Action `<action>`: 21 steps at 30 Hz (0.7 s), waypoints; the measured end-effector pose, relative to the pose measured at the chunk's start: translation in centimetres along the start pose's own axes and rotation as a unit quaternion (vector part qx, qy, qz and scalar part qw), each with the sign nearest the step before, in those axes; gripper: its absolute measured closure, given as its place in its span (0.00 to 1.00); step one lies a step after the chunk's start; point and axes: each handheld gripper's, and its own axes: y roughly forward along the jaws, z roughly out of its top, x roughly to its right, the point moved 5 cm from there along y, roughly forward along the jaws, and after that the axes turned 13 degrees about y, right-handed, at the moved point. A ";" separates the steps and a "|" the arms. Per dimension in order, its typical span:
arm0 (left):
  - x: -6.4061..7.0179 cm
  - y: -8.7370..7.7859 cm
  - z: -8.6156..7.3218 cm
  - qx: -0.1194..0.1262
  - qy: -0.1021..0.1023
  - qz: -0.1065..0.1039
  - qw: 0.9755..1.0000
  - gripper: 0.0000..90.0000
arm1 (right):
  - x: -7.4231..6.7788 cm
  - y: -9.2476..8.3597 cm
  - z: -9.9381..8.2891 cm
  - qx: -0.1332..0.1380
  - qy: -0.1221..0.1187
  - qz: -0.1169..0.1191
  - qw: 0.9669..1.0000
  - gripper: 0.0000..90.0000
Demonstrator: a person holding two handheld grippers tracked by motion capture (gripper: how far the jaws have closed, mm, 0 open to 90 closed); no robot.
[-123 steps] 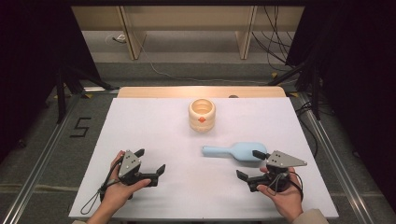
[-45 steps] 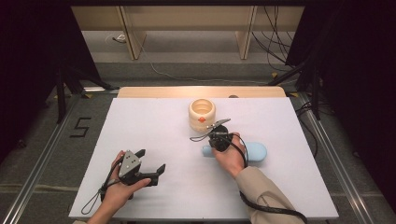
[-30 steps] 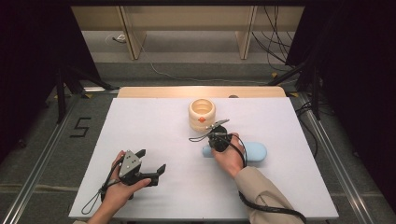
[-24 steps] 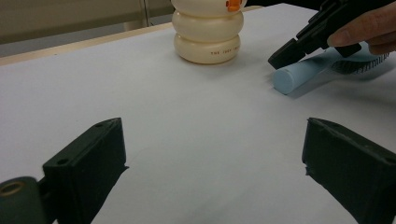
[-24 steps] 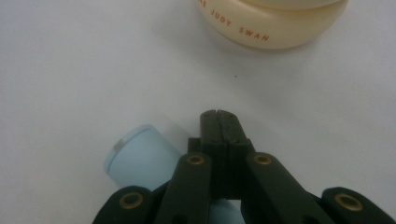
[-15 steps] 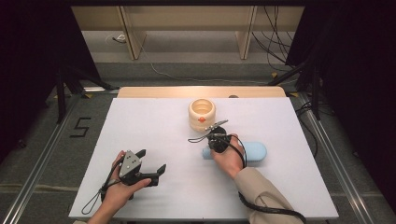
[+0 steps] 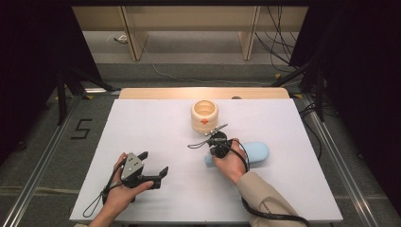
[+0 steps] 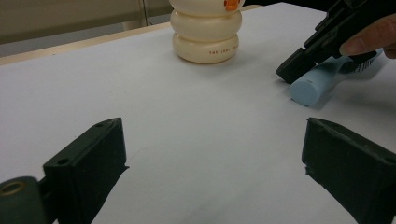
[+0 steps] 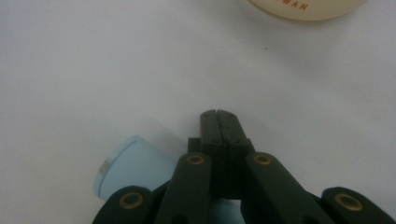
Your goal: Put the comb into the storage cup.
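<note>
The right gripper (image 7: pixel 218 142), fingers pressed together and holding nothing, rests beside the pale blue bottle (image 7: pixel 253 152) lying right of centre on the bench (image 7: pixel 156 127). Judged step: approach. Next it must open and straddle the bottle. The left gripper (image 7: pixel 153 171) rests with fingers apart.

A lab-type recording setup is indicated, not a home. A white table (image 7: pixel 142 142) with a wooden far edge is placed between dark curtains (image 7: pixel 33 71) on both sides. Metal floor rails (image 7: pixel 42 156), loose cables (image 7: pixel 283 28) on the grey floor and a "5" marked on the floor (image 7: pixel 81 128) are seen. Pale wooden furniture legs (image 7: pixel 135 33) are seen behind.
</note>
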 end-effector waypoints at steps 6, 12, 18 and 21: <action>0.0 0.0 0.0 -0.001 0.001 0.000 1.000 0.07 | -0.3 -0.5 -0.6 -0.016 -0.003 0.003 1.000 1.00; 0.0 0.0 0.0 -0.001 0.001 0.001 1.000 0.07 | -0.7 -1.1 -1.5 -0.035 -0.009 0.011 0.999 1.00; 0.0 0.0 0.0 -0.001 0.000 0.000 1.000 0.07 | -1.1 -1.8 -2.5 -0.048 -0.017 0.012 0.999 1.00; 0.0 0.0 0.0 -0.001 0.000 0.000 1.000 0.07 | -1.3 -2.3 -3.1 -0.054 -0.021 0.015 0.998 1.00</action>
